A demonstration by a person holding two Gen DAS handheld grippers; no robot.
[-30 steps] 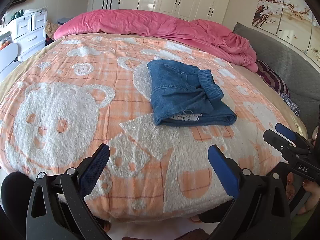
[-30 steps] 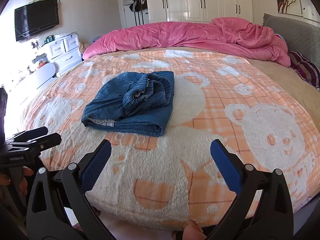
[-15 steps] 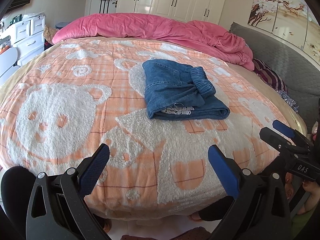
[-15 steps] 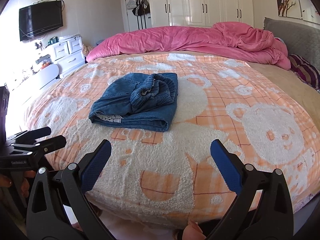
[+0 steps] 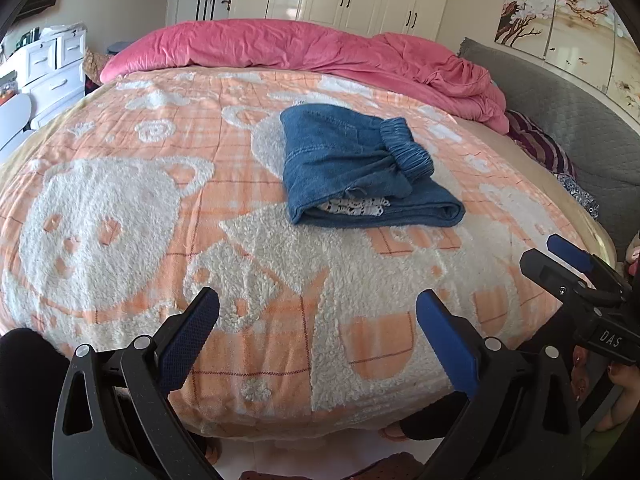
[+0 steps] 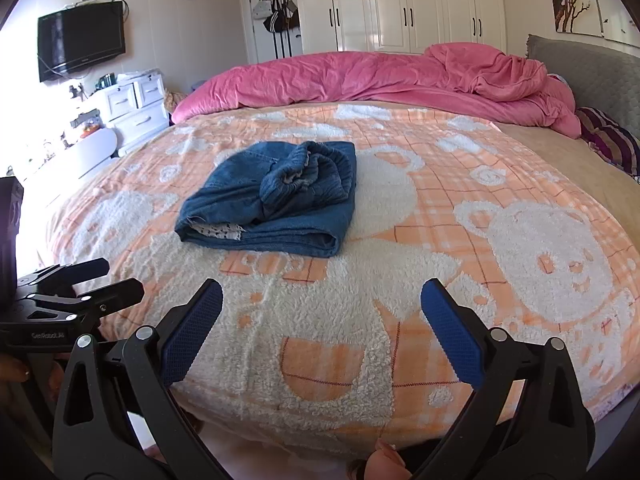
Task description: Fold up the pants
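Blue denim pants (image 5: 352, 168) (image 6: 276, 200) lie folded into a compact bundle on the orange and white bear blanket (image 5: 120, 208) (image 6: 520, 240), elastic waistband on top, a bit of white lace at the near edge. My left gripper (image 5: 318, 320) is open over the bed's near edge, well short of the pants, with nothing between its blue pads. The right gripper (image 6: 322, 312) is likewise open and empty near the bed's front edge. Each gripper shows in the other's view: the right gripper (image 5: 568, 264) at the right side, the left gripper (image 6: 92, 280) at the left side.
A rumpled pink duvet (image 5: 320, 48) (image 6: 400, 76) runs along the far side of the bed. A grey headboard (image 5: 580, 120) and striped pillow (image 6: 608, 140) are at the right. White drawers (image 6: 136, 108) and a wall TV (image 6: 80, 40) stand to the left; wardrobes (image 6: 400, 4) behind.
Both grippers have drawn back and tilted slightly, so the pants sit a little farther up in each view. The pants have not moved and both grippers stay open.
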